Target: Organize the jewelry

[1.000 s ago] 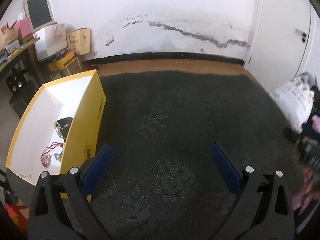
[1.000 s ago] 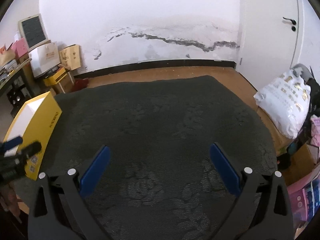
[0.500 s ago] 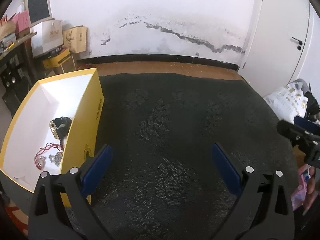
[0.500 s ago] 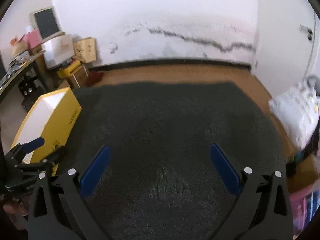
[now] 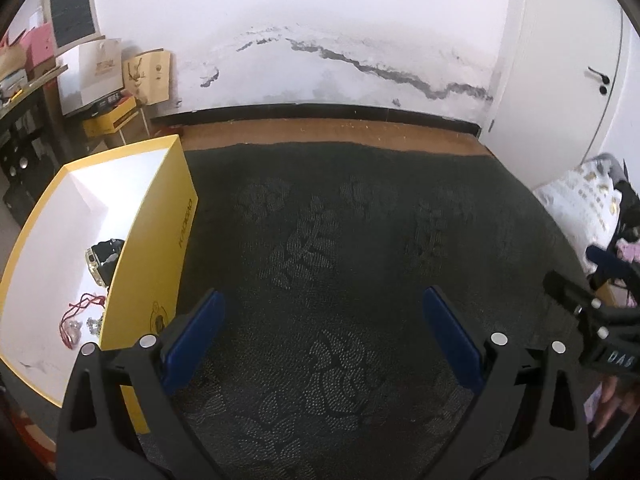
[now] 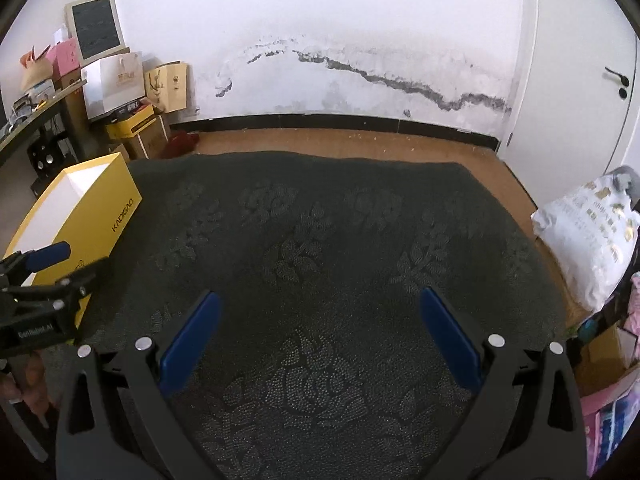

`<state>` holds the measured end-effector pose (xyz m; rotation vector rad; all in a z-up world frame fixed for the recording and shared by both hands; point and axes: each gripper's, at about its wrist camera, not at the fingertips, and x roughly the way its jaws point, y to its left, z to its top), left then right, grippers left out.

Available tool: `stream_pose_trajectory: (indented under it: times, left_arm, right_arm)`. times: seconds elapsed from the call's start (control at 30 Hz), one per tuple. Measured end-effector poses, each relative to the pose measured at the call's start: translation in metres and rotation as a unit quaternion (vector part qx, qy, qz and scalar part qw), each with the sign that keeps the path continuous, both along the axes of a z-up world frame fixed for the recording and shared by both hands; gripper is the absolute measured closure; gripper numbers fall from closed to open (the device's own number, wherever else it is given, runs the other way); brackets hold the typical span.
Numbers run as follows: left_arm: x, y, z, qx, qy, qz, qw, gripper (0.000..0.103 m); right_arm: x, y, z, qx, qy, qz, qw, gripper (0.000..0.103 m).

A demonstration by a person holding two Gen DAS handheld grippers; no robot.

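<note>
We hold both tongs over a dark green floral-embossed carpet (image 5: 320, 248). L gripper (image 5: 322, 320) has its blue pads (image 5: 192, 334) spread wide w/ nothing between them, and its L finger sits just beside the near corner of the yellow box (image 5: 156, 248). The box is open-topped, white inside, and stands on the carpet's L edge. Inside it, on the white floor, we see the jewelry: a black-strapped watch w/ gold case (image 5: 102, 258) near the R wall, a red cord necklace (image 5: 78, 314) closer to us, and small silvery pieces (image 5: 93, 325) next to the cord; too small to tell what kind. R gripper (image 6: 320, 320) is likewise spread wide and empty, hovering over bare carpet further R. In the R wrist view the box (image 6: 100, 216) shows at far L w/ the L gripper in front of it, and in the L wrist view the R gripper (image 5: 592, 280) pokes in at the R edge. Beyond the carpet: wood floor strip, black skirting, a white wall w/ a dark crack (image 6: 400, 80), paper bags and cartons (image 6: 132, 88) stacked at L, a white printed sack (image 6: 588, 236) at R.
</note>
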<state>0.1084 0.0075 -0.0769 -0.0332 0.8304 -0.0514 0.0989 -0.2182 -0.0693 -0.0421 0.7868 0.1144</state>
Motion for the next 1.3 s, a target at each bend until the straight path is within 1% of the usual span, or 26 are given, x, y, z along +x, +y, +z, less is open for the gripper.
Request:
stream_pose_trajectory:
  times: [0.1, 0.2, 0.33, 0.73, 1.03, 1.3]
  left_arm:
    - [0.001, 0.002, -0.002, 0.005, 0.002, -0.001, 1.0, 0.007]
    - [0.0, 0.008, -0.002, -0.006, 0.003, 0.006, 1.0, 0.007]
    - [0.001, 0.013, -0.002, -0.002, 0.004, 0.009, 0.9999, 0.007]
    - [-0.008, 0.032, 0.004, -0.009, 0.001, 0.025, 0.9997, 0.007]
    - [-0.009, 0.038, 0.005, -0.015, 0.002, 0.031, 0.9994, 0.007]
    - [-0.007, 0.034, 0.005, -0.014, 0.003, 0.024, 0.9996, 0.007]
  right_arm:
    - [0.001, 0.001, 0.0, 0.011, 0.001, 0.0, 1.0, 0.007]
    - [0.0, 0.002, -0.001, 0.014, -0.001, -0.001, 1.0, 0.007]
    - [0.003, 0.007, -0.004, 0.012, 0.006, 0.001, 1.0, 0.007]
    - [0.002, 0.02, -0.004, 0.02, 0.014, 0.013, 1.0, 0.007]
    - [0.001, 0.025, -0.005, 0.016, 0.015, 0.016, 1.0, 0.007]
    - [0.001, 0.024, -0.006, 0.015, 0.017, 0.014, 1.0, 0.007]
